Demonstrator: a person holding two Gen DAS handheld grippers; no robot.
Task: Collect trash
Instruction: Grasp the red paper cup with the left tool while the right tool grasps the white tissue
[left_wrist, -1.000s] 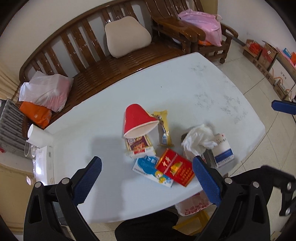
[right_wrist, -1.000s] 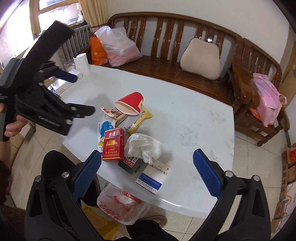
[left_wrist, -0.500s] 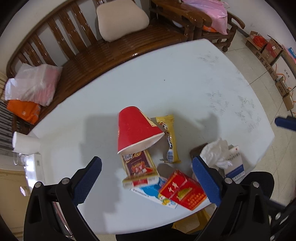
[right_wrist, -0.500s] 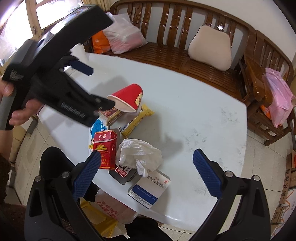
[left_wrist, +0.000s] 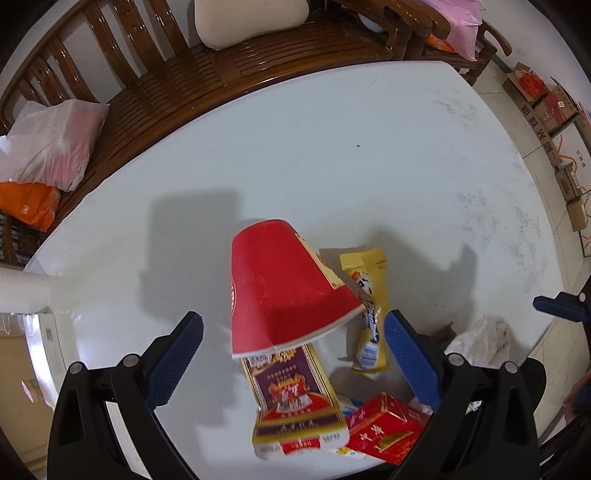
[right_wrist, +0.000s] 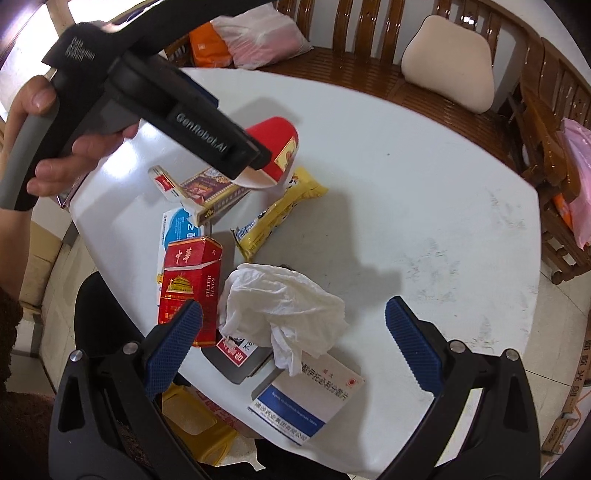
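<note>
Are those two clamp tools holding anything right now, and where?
Nothing is held. The left gripper is open around the red cup without touching it; the right gripper is open above the crumpled tissue.

1. In the left wrist view, the cup (left_wrist: 284, 284) lies tipped at frame centre on the table (left_wrist: 332, 155), its rim overlapping the flat carton (left_wrist: 295, 398) below it.
2. The snack wrapper (left_wrist: 371, 306) lies just right of the cup.
3. The cigarette pack (left_wrist: 388, 428) sits at lower right, touching the carton.
4. The bench (left_wrist: 229, 66) runs along the table's far edge, upper frame.
5. In the right wrist view, the crumpled tissue (right_wrist: 284, 306) sits at frame centre, overlapping the medicine box (right_wrist: 310, 398) below it.
</note>
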